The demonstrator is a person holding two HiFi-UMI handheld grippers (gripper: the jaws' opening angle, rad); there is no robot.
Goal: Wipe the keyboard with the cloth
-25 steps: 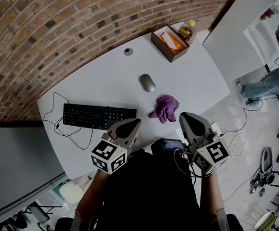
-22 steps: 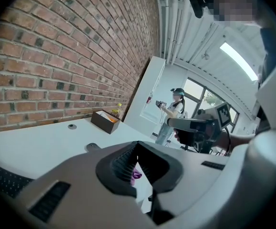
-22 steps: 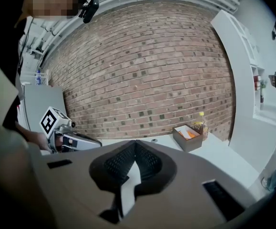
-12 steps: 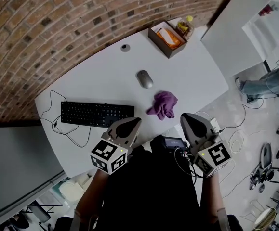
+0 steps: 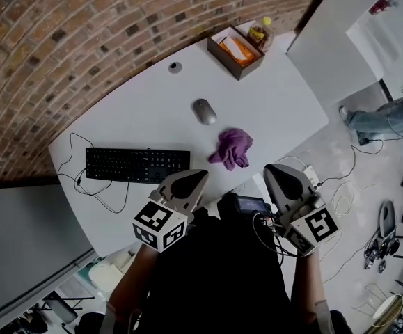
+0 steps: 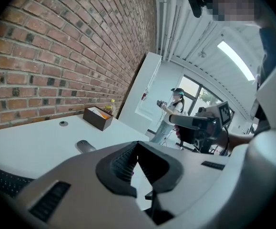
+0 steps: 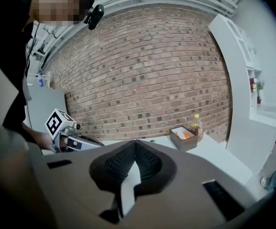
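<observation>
The left tongs (image 5: 198,178) are clenched: in the left gripper view their ribbed pads meet at the tips with nothing caught between them. The right tongs (image 5: 271,170) are clenched too, and empty, as the right gripper view shows. Both hang close to the person's body at the near edge of the white table (image 5: 278,110), well apart from each other, with a dark device (image 5: 243,204) trailing wires between them.

The black keyboard (image 5: 137,165) lies flat on the left part of the table, just beyond the left tongs and not touched by them. Its thin cable (image 5: 76,181) loops off its left end across the tabletop. The purple cloth (image 5: 232,148) sits crumpled to the right of the keyboard, near it but apart, and ahead of the gap between the two tongs. Neither pair of tongs touches it.

A grey mouse (image 5: 204,111) rests beyond the cloth. Farther back stands an open brown box (image 5: 236,49) with something orange inside, and what looks like a yellow-capped bottle (image 5: 262,32) is just beside it. A small round disc (image 5: 175,67) sits near the brick wall (image 5: 83,40). In the left gripper view a second person (image 6: 173,111) stands in the background.
</observation>
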